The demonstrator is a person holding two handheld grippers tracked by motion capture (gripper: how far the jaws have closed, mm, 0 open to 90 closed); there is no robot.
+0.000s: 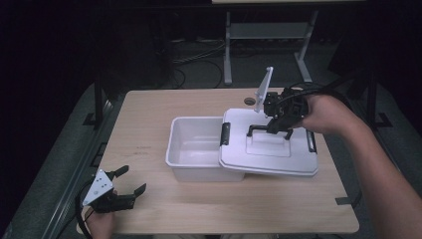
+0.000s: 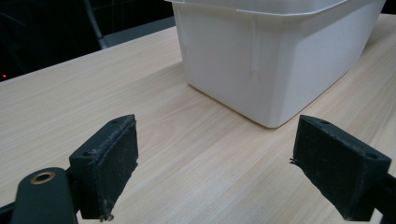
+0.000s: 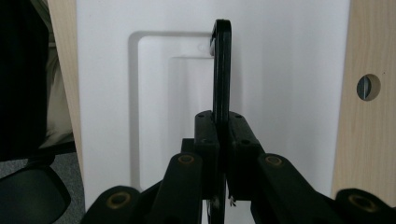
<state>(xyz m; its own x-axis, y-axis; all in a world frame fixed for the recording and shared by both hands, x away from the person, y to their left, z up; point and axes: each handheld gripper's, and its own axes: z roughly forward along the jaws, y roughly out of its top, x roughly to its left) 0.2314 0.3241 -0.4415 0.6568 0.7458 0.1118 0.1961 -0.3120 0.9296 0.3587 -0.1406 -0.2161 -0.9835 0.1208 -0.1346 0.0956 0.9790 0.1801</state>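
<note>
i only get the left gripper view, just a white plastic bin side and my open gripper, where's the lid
Observer: The white plastic lid lies askew over the white plastic bin's right part; the left part is uncovered.
Operator: is anything holding it
Observer: Yes, the right gripper is shut on the lid's black handle.
Operator: where's my gripper on the table
Observer: The left gripper sits open at the light wooden table's near left corner, apart from the bin.

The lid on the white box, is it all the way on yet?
Not yet. The right gripper is shut on the lid's black handle and holds the lid crooked, covering the box's right part. The left part stays open. The left gripper waits open. Left: seating the lid square.
</note>
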